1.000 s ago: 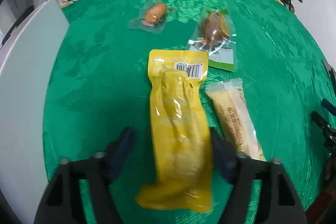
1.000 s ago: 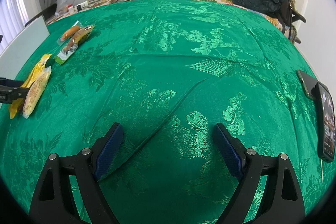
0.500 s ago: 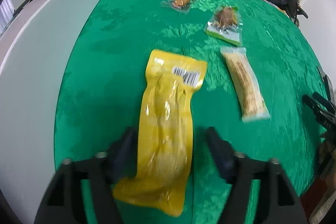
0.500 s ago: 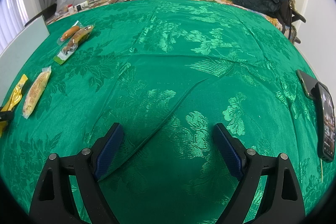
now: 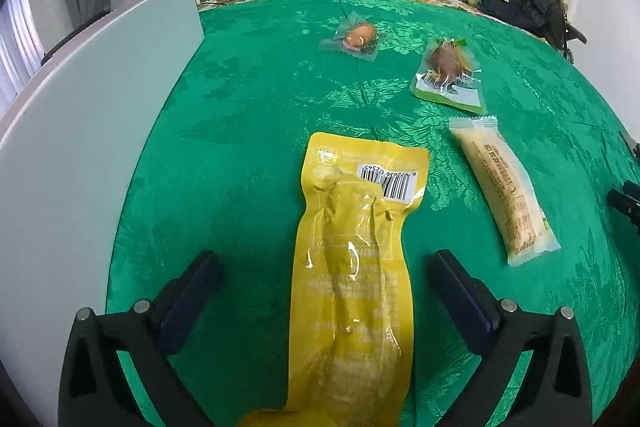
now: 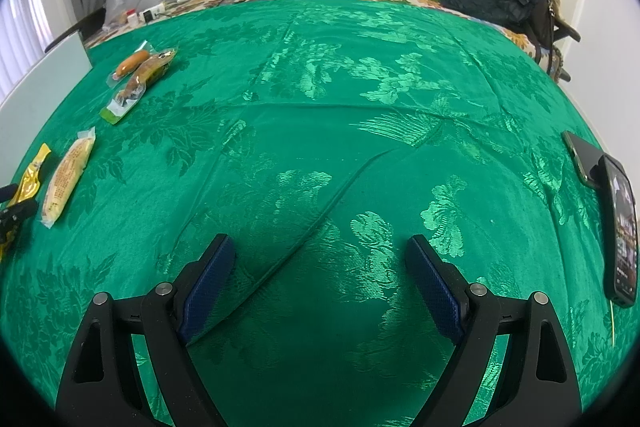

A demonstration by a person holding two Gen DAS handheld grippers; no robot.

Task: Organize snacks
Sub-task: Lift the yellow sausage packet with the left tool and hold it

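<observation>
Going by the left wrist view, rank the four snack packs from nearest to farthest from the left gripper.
1. Yellow pouch, lying between the open fingers of the left gripper.
2. Pale bar pack, ahead to the right.
3. Green-edged pack, farther ahead on the right.
4. Clear sausage pack, farthest, near the middle of the green cloth.

Upside-down barcode digits "6 972636 672545" on the yellow pouch (image 5: 352,251); other print illegible.

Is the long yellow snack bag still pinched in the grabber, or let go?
Let go. The left gripper is open, with green cloth showing between each pad and the long yellow snack bag.
</observation>
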